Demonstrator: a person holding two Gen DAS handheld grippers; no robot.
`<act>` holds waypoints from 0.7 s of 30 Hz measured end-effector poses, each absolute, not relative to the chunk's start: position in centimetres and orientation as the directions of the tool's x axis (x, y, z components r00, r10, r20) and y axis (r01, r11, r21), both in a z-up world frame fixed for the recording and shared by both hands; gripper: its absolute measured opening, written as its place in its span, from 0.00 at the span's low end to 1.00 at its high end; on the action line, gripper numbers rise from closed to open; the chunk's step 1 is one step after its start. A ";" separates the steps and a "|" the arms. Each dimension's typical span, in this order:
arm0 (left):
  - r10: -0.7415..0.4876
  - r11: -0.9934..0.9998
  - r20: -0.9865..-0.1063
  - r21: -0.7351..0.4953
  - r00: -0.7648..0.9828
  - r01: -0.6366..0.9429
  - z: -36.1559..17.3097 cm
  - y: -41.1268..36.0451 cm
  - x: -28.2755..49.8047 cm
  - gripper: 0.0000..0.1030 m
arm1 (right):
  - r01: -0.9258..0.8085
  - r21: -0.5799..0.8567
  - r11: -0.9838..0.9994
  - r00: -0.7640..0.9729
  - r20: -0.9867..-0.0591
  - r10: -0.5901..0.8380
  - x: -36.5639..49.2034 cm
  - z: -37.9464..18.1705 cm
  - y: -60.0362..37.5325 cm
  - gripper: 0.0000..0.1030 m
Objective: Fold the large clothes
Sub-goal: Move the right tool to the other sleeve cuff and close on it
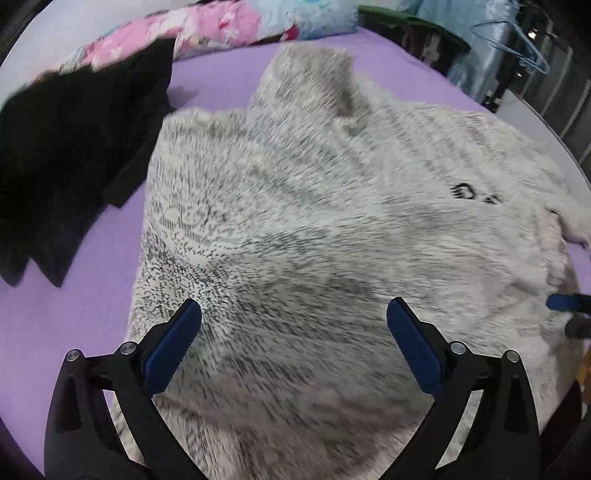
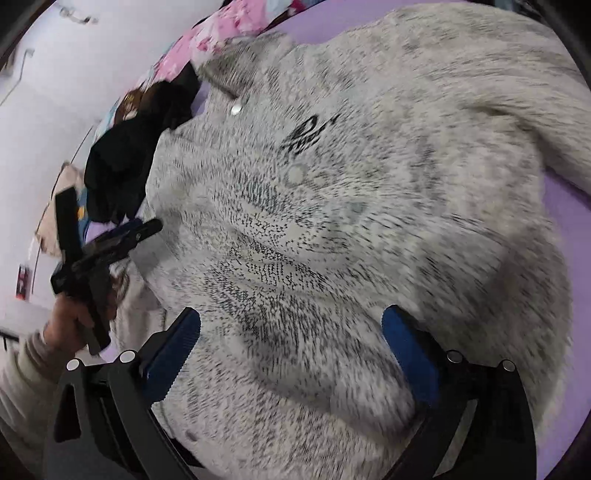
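Observation:
A large fuzzy grey-white sweater (image 1: 314, 221) with a small black logo (image 1: 463, 192) lies spread on a purple bed sheet (image 1: 55, 314). My left gripper (image 1: 293, 317) is open and empty, hovering just above the sweater's near part. In the right wrist view the same sweater (image 2: 351, 221) fills the frame, logo (image 2: 306, 134) toward the top. My right gripper (image 2: 291, 325) is open and empty above the sweater. The left gripper (image 2: 144, 229) shows at the sweater's left edge, held by a hand. The right gripper's blue tip (image 1: 561, 302) shows at the right edge of the left wrist view.
A black garment (image 1: 74, 166) lies on the sheet left of the sweater. Pink floral bedding (image 1: 184, 29) and a light blue pillow (image 1: 314, 14) lie at the far side. Blue hangers (image 1: 517, 44) hang at the back right. A white wall (image 2: 74, 74) lies to the left.

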State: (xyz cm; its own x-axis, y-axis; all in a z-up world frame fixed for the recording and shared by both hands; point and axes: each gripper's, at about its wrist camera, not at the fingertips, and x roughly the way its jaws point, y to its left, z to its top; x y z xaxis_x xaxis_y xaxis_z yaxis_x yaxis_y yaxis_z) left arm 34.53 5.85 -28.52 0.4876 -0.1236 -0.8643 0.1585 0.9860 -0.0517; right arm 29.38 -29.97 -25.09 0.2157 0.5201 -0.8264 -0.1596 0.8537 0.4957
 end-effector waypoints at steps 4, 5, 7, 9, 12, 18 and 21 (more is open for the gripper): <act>-0.126 0.980 -0.847 -0.024 0.517 0.200 -25.9 3.9 31.9 0.94 | -0.217 0.483 0.848 0.285 -0.800 0.528 27.6 -21.7 -31.9 0.94; -0.133 0.979 -0.845 -0.029 0.517 0.204 -25.4 3.5 31.5 0.94 | -0.224 0.474 0.851 0.311 -0.793 0.524 27.0 -21.0 -32.5 0.94; -0.169 0.975 -0.838 -0.066 0.519 0.210 -24.3 2.6 30.3 0.94 | -0.221 0.475 0.852 0.367 -0.769 0.524 26.2 -19.3 -34.3 0.94; -0.201 0.971 -0.834 -0.101 0.515 0.216 -23.6 1.1 30.1 0.94 | -0.193 0.492 0.849 0.413 -0.744 0.525 25.7 -18.1 -36.2 0.94; -0.222 0.965 -0.830 -0.112 0.512 0.236 -23.2 -1.6 29.6 0.94 | -0.124 0.517 0.847 0.490 -0.711 0.505 25.2 -16.7 -39.8 0.94; -0.278 0.951 -0.826 -0.165 0.490 0.261 -23.1 -5.9 28.6 0.94 | 0.108 0.621 0.776 0.643 -0.639 0.422 23.5 -16.3 -50.8 0.94; -0.301 0.946 -0.826 -0.194 0.477 0.261 -23.3 -7.2 28.4 0.94 | 0.221 0.658 0.720 0.691 -0.626 0.361 22.8 -17.0 -56.0 0.94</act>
State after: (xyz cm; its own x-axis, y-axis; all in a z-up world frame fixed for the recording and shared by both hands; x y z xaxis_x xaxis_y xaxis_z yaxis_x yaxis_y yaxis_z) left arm 28.43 -7.22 -23.31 0.4769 -0.3013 -0.8257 0.2607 0.9456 -0.1945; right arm 22.80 -55.98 -17.03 0.6913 0.3607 -0.6261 0.2206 0.7198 0.6582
